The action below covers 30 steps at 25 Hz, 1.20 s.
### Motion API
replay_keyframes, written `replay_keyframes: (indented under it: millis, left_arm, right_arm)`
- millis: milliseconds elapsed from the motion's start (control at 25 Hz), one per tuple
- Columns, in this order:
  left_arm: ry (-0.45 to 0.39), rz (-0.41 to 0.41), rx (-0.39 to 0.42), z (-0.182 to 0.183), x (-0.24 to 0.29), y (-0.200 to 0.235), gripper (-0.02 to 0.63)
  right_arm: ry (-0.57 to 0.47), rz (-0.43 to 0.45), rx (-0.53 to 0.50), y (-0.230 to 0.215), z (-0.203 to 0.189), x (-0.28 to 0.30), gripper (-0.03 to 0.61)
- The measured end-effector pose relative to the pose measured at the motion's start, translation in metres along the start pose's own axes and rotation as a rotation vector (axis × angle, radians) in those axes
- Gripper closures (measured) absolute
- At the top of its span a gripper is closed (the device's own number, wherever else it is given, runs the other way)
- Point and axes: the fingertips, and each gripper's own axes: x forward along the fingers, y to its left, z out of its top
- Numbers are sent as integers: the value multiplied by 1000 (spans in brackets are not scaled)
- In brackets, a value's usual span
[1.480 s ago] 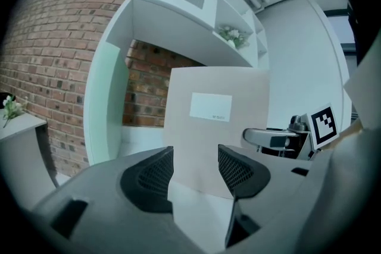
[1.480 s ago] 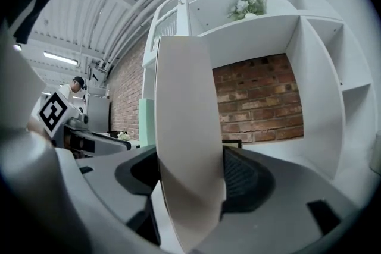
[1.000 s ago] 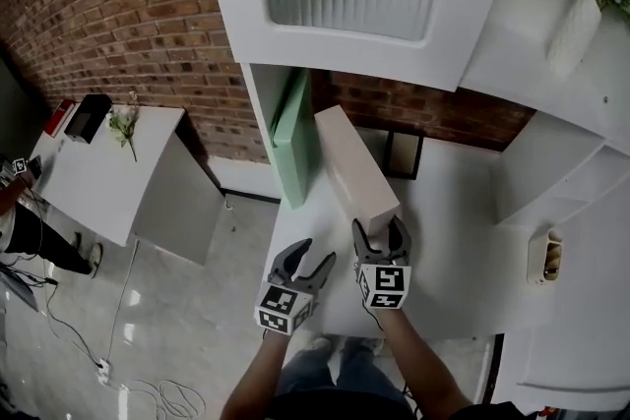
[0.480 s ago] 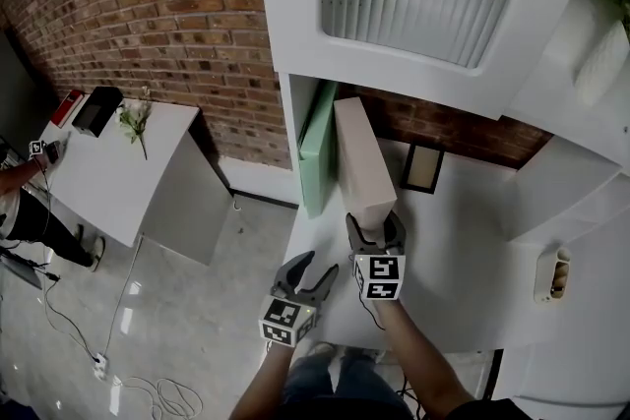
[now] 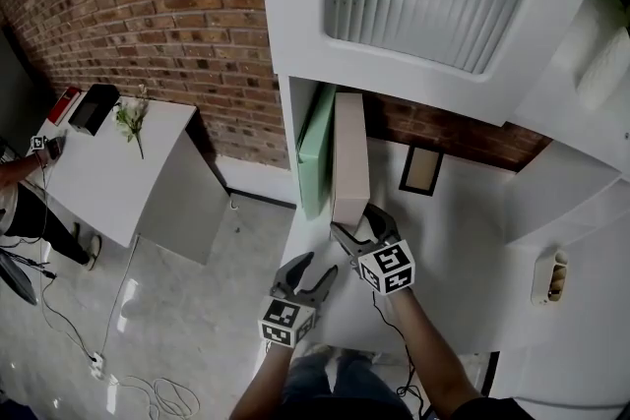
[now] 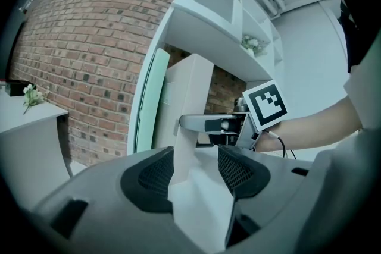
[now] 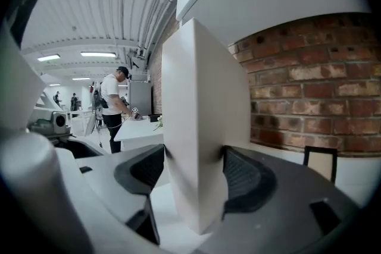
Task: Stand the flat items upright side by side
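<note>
The pale box [image 5: 350, 157] has swung out of its earlier lean and now stands nearly upright on its long edge, and the right gripper [image 5: 366, 236] has twisted with it. Its jaws are clamped on the box's near end, one pad on each broad face – the right gripper view shows both pads pressed against it. The box sits close along the green panel [image 5: 317, 148], which stands against the shelf's left wall; whether the two faces touch I cannot tell. To the box's right the white shelf [image 5: 463, 251] lies bare as far as a small picture frame [image 5: 420, 170] leaning at the brick back wall, well apart from the box. The box's near end stands a little back from the shelf's front edge. The left gripper [image 5: 305, 270] hangs just off that front edge – jaws apart, nothing between them.
</note>
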Motion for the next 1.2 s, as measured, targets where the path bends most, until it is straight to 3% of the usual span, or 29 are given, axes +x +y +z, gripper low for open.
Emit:
replay_keyframes:
  millis: [160,1200]
  left_arm:
    - [3,0,-5,0,2,-1,380]
    - [-3,28,-11,1,-6,-1,382]
  right_arm:
    - [10,48,-50,8,0,8,295]
    - [7,-1,-35,-30,12,53,305]
